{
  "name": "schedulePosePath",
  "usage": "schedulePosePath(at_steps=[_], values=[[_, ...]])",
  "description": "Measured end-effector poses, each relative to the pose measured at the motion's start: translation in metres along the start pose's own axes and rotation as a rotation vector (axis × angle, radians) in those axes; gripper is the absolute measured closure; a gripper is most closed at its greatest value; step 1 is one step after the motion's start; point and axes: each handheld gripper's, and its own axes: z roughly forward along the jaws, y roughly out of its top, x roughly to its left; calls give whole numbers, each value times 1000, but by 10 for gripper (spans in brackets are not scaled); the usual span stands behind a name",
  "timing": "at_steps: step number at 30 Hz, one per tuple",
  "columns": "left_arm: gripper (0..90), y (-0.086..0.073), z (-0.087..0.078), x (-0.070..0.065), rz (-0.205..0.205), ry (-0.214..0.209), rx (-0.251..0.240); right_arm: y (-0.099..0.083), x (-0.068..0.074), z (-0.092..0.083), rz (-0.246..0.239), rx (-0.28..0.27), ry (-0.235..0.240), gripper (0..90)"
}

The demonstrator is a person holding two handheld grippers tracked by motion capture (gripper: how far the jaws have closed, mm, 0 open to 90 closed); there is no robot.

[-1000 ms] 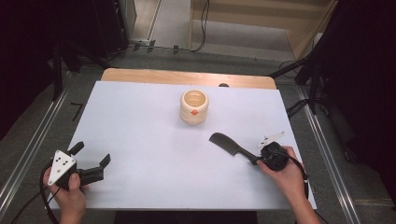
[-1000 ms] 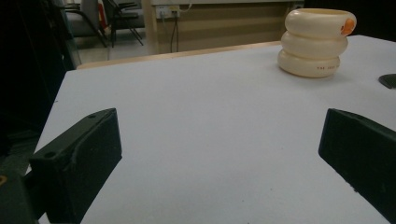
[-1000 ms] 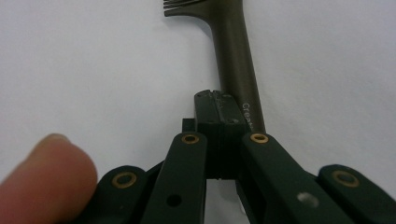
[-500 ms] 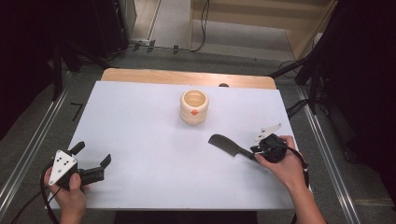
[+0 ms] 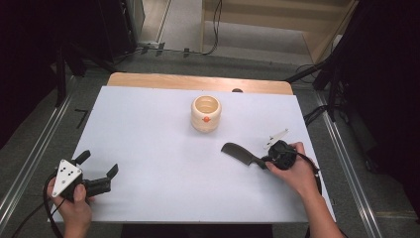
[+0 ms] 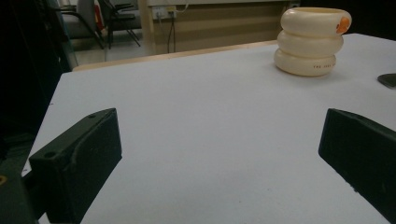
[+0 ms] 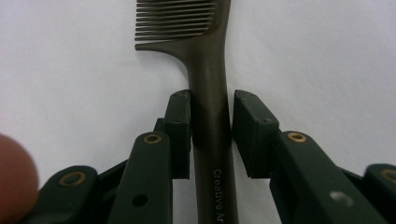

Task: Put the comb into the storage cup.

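A dark comb (image 5: 241, 153) lies flat on the white table top at the right, teeth toward the middle. My right gripper (image 5: 265, 161) straddles its handle. In the right gripper view the comb (image 7: 208, 70) runs up between the two pads (image 7: 180, 126). The left pad sits against the handle and a thin gap shows at the right pad. The jaws have just been closing around the handle. My left gripper (image 5: 99, 164) rests near the front left corner, open and with nothing in it. A cream ringed cup (image 5: 205, 113) with an orange dot stands upright mid-table.
The white sheet (image 5: 148, 129) covers the table, with a wooden strip (image 5: 198, 82) along the far edge. In the left gripper view the cup (image 6: 312, 42) stands far ahead to the right and the comb's tip (image 6: 387, 80) shows at the right edge. Metal rails flank the table.
The right hand has shifted a little farther up the table and the comb's handle end has swung slightly with it. The left hand has stayed put.
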Motion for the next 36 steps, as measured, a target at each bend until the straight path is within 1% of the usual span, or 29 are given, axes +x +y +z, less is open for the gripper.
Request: schedulePosePath(at_steps=[3,4,7,8,9,10,11,12,14,15,16,17,19,20,22,24,25,27,28,29,30,31,32,33,34,35,36], values=[[0,0,0,0,5,-1,0,0,0,0,13,-3,11,701],[0,0,0,0,6,1,3,-2,-1,0,20,-13,15,702],[0,1,0,-1,6,2,-1,-4,0,0,28,-30,10,703],[0,1,0,-1,11,4,0,-5,0,0,18,-39,8,703],[0,2,0,-3,21,3,-1,-8,0,-1,29,-63,12,704],[0,3,0,-5,41,-4,4,-8,0,-1,29,-63,12,704],[0,4,1,-6,58,-6,11,-10,0,-1,33,-80,16,704],[0,5,2,-8,67,-8,19,-12,-1,-2,31,-94,18,704],[0,6,4,-12,80,-22,26,-15,-1,-5,45,-130,17,704],[0,7,4,-13,76,-37,23,-18,-1,-9,50,-173,14,704],[0,8,5,-15,76,-47,26,-18,-1,-9,50,-173,14,704],[0,9,6,-18,78,-47,24,-18,0,-10,49,-182,8,704],[0,13,7,-21,79,-64,19,-19,1,-14,51,-210,3,704],[0,14,7,-23,76,-64,14,-20,2,-16,53,-232,1,704],[0,17,8,-25,64,-94,7,-21,3,-19,53,-263,1,704],[0,20,10,-29,61,-100,9,-22,4,-22,59,-291,2,704],[0,21,11,-30,56,-115,15,-23,5,-23,61,-303,-4,704],[0,23,13,-34,51,-114,26,-24,6,-26,65,-330,0,704],[0,25,14,-35,51,-128,24,-25,8,-27,64,-349,-4,704],[0,26,14,-37,52,-132,27,-25,8,-27,64,-349,-4,704],[0,27,15,-39,57,-135,26,-26,9,-28,66,-377,-2,704],[0,29,15,-40,56,-141,23,-26,10,-29,68,-392,0,704],[0,30,16,-42,55,-147,22,-26,10,-29,68,-392,0,704],[0,32,17,-44,53,-151,21,-27,12,-30,72,-420,0,704],[0,35,18,-49,54,-169,14,-27,13,-31,72,-436,3,704],[0,37,19,-52,52,-178,14,-27,14,-31,70,-459,1,704],[0,39,21,-54,56,-185,10,-28,16,-32,81,-478,-11,704]])
